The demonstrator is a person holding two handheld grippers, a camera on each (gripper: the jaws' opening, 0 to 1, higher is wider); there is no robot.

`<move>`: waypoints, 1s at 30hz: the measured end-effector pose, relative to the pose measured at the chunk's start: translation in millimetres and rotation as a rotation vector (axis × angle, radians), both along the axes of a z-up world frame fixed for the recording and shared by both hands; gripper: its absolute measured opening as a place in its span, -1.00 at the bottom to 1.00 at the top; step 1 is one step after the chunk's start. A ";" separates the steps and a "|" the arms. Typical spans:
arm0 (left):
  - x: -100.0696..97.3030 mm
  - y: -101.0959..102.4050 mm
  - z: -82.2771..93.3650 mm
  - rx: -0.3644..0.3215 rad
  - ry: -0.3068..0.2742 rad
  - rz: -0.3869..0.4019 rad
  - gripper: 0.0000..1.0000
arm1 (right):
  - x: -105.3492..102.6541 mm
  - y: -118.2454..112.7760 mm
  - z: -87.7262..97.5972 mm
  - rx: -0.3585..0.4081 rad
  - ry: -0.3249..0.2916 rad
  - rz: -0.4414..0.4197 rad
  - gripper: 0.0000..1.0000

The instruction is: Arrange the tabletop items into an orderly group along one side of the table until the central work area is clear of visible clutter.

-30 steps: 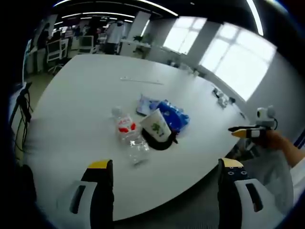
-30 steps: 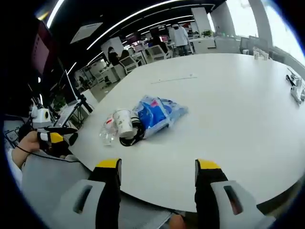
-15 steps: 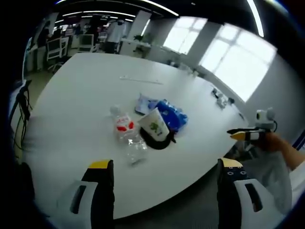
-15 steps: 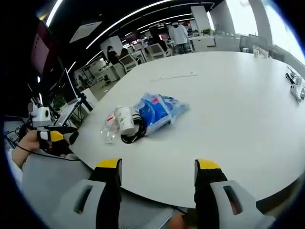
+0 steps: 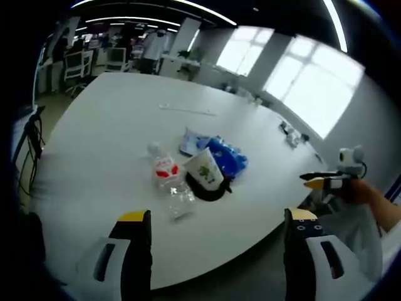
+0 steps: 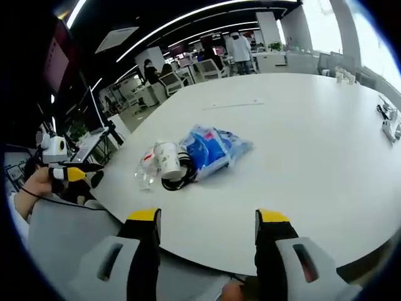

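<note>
Nearest, the left gripper [image 5: 213,251] hung off the edge of the white desk [image 5: 100,125], its yellow-tipped jaws spread wide with nothing between them. The right gripper [image 6: 207,251] hovered short of the desk's rim likewise, jaws wide apart and holding nothing; it also showed at the right of the left gripper view [image 5: 329,182], held in a hand [image 5: 360,191].

Further in, the clutter sat bunched on the desk, toward the near edge. A clear plastic bottle [image 5: 168,179] with a red label lay on its side. Just beside it a white paper cup [image 5: 203,169] lay tipped over, resting against a coil of black cable [image 5: 210,190]. Behind the cup, touching it, lay a crumpled blue packet [image 5: 225,155], with a paler packet [image 5: 191,141] just beyond.

Well apart, a thin white strip [image 5: 187,110] lay flat, and small items [image 5: 291,132] stood by the windowed side
</note>
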State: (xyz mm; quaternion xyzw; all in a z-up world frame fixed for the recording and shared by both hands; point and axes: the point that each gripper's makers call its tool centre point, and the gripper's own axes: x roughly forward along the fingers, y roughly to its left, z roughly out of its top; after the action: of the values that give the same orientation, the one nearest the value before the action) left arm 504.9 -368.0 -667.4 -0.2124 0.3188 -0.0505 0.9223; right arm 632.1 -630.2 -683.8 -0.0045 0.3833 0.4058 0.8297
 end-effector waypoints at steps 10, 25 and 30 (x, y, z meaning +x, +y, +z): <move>-5.8 5.0 -10.8 -0.019 0.045 0.034 0.65 | 14.2 2.6 1.5 0.015 0.017 -0.022 0.17; -6.5 8.4 -12.8 0.016 0.067 0.047 0.66 | 28.5 12.9 -5.6 0.031 0.046 -0.002 0.17; -8.0 9.7 -17.5 0.009 0.089 0.053 0.65 | 31.2 16.6 -2.1 0.046 0.044 -0.002 0.17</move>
State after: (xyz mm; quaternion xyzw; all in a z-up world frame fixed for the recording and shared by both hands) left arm 496.9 -358.3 -684.9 -0.2187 0.3542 -0.0150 0.9091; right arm 663.3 -613.6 -685.9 0.0238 0.3921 0.4136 0.8214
